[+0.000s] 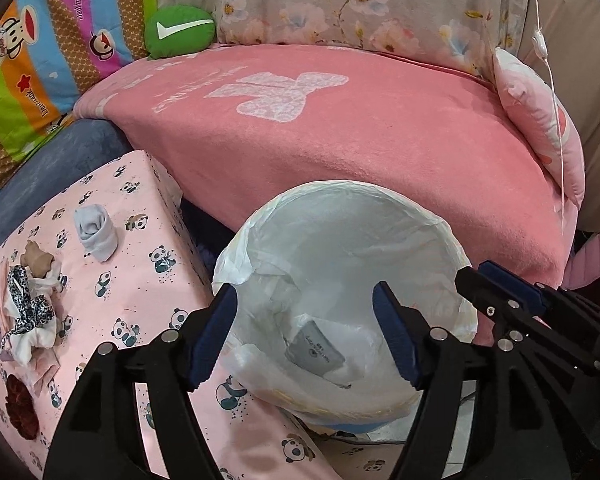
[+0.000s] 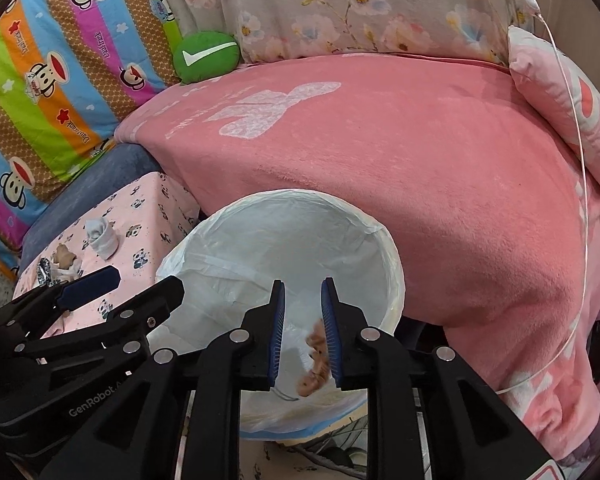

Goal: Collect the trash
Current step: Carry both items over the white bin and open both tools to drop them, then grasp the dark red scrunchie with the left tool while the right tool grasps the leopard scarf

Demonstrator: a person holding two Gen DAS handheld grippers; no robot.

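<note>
A bin lined with a white plastic bag (image 1: pixel 332 188) (image 2: pixel 292 196) stands below both grippers. My left gripper (image 1: pixel 303 292) (image 2: pixel 144 280) hangs open over its mouth with nothing between the pads. A grey packet (image 1: pixel 314 344) lies inside the bag. My right gripper (image 2: pixel 302 284) (image 1: pixel 478 270) is over the bin too, its jaws a narrow gap apart. A blurred brown crumpled scrap (image 2: pixel 316 360) shows in that gap, near the right pad and clear of the left one. Left of the bin, a panda-print box (image 1: pixel 140 272) carries a rolled pale cloth (image 1: pixel 96 236), a brown scrap (image 1: pixel 38 262) and a leopard-print strip (image 1: pixel 28 308).
A sofa seat under a pink blanket (image 1: pixel 340 128) rises right behind the bin. A green cushion (image 1: pixel 180 30) and a striped cartoon quilt (image 1: pixel 40 60) lie at the back left. A thin white cord (image 1: pixel 556 120) hangs at the right. A dark red tuft (image 1: pixel 20 408) sits on the box.
</note>
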